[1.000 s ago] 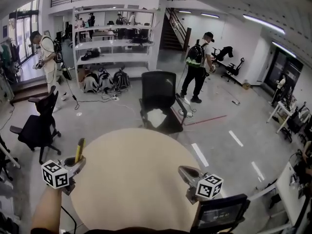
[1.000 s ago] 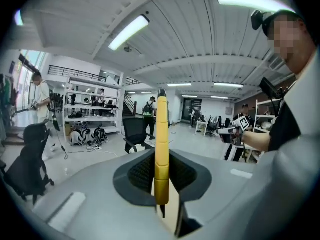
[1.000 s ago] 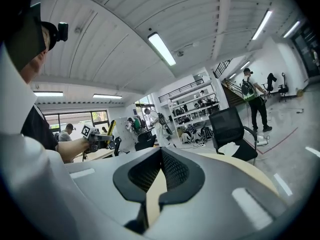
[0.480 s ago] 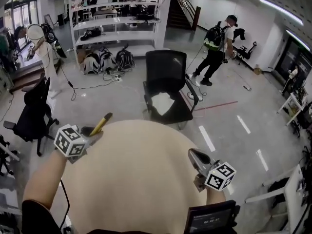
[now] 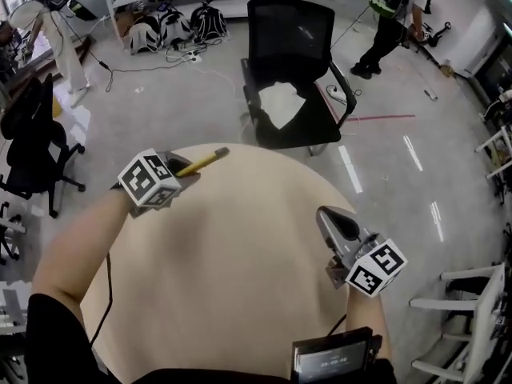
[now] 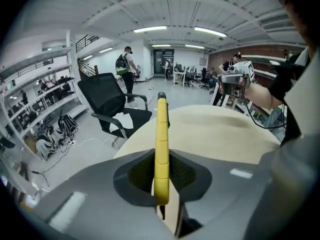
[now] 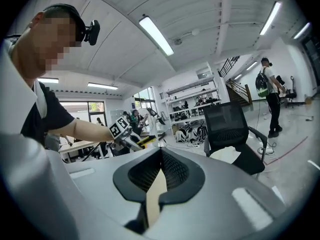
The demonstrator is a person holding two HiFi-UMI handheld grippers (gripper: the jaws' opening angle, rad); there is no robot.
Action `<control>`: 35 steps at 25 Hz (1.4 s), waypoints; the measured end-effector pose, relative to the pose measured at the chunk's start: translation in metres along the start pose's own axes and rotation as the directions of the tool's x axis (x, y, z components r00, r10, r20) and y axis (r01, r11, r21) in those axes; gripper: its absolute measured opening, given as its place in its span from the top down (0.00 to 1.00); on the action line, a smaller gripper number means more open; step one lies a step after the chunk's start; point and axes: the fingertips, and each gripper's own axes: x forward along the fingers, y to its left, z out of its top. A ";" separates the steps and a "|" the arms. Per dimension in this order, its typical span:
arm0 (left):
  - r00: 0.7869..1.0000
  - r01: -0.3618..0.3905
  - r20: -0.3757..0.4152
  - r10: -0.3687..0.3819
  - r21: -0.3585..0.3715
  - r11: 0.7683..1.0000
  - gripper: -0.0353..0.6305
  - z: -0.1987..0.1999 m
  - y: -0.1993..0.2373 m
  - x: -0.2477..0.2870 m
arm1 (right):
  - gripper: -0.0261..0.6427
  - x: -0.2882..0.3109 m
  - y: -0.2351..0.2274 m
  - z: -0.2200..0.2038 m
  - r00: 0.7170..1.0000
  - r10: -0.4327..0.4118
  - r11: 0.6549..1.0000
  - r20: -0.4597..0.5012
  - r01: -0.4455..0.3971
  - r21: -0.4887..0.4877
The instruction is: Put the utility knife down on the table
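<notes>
clamping slim yellow utility knife (image 6: 161,144) in left gripper (image 5: 184,171) | right gripper (image 7: 160,153) closed, empty

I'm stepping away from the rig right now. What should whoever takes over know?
Left hand-held gripper: shut on the yellow utility knife, held over the far left edge of the round table.
Right hand-held gripper: shut, nothing between its jaws, over the table's right side.
Done: knife gripped and over the table.
Left: lower it onto the tabletop, open the jaws, withdraw.
</notes>
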 end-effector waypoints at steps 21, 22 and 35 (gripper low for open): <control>0.985 0.085 -0.165 -0.042 0.268 0.960 0.88 -0.028 0.008 0.133 | 0.94 0.050 -0.019 -0.055 0.997 0.071 0.997 -0.025 -0.071 0.021; 0.985 0.087 -0.167 -0.041 0.275 0.957 0.88 -0.028 0.007 0.134 | 0.94 0.049 -0.019 -0.055 0.997 0.073 0.997 -0.023 -0.072 0.026; 0.994 0.106 0.005 -0.108 0.168 0.980 0.36 -0.001 0.006 0.116 | 0.94 0.045 -0.024 -0.055 0.998 0.066 0.996 -0.011 -0.066 0.058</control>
